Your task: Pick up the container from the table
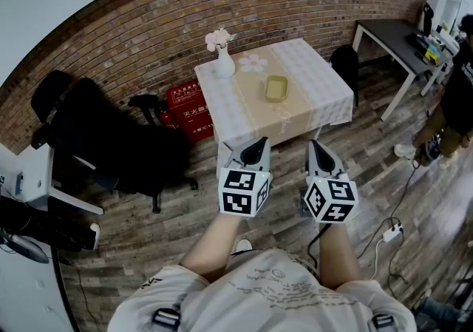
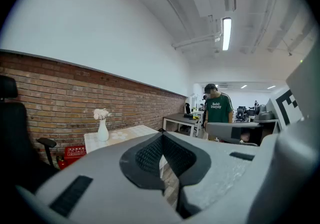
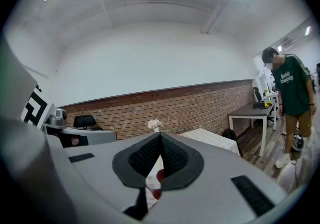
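My left gripper fingers were pressed together on nothing, my right gripper fingers likewise closed and empty, both hung above the floor short of the surface, the container lay near its middle, well apart from them, a white vase stood by its left corner.

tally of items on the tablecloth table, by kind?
vase with flowers: 1
yellow container: 1
flower-shaped mat: 1
Total: 3
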{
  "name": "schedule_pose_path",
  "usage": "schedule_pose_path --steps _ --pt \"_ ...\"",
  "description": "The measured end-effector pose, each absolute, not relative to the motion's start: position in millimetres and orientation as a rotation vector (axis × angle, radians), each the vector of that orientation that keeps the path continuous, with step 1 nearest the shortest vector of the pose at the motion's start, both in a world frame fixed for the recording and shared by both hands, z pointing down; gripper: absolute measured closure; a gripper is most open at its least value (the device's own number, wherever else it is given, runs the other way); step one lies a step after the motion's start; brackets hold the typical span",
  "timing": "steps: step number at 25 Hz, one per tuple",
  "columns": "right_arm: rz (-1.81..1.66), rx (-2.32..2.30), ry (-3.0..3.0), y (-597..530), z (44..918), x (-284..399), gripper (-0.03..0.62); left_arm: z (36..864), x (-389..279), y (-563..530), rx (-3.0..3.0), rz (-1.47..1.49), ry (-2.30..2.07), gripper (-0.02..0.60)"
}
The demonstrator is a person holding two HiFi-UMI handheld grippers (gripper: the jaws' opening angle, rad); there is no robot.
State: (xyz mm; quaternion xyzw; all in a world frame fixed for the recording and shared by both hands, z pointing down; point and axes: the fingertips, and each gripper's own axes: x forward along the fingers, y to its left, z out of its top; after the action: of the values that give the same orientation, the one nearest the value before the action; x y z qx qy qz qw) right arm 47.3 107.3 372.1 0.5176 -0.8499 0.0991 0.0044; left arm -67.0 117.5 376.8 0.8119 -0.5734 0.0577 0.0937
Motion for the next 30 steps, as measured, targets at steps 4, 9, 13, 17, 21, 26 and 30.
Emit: schedule_pose_path --steps 4,9,13,17,21,26,30 --pt "0.330 1.616 -2.680 112 371 51 0.594 376 -63 122 2.411 0.182 -1.704 0.577" --pt "0.374 1.611 -2.718 112 370 57 0.594 375 -56 124 2.410 0.192 -1.710 0.577" --pt "0.373 1.607 -2.712 115 373 69 0.594 380 -44 126 2.397 0.207 -1.717 0.577" --pt "0.381 1.615 -2.717 120 374 85 0.594 382 -29 131 2.398 0.211 -1.728 0.577" --pt "0.437 1.611 -2.712 122 385 101 0.594 389 -20 134 2.381 0.219 -1.729 0.577" --pt "0.461 1.596 -2.717 121 392 107 0.594 395 -14 131 2.374 0.221 -1.722 0.577" --pt "0.443 1.594 -2.723 113 394 109 0.594 398 -11 120 2.386 0.227 -1.721 0.577"
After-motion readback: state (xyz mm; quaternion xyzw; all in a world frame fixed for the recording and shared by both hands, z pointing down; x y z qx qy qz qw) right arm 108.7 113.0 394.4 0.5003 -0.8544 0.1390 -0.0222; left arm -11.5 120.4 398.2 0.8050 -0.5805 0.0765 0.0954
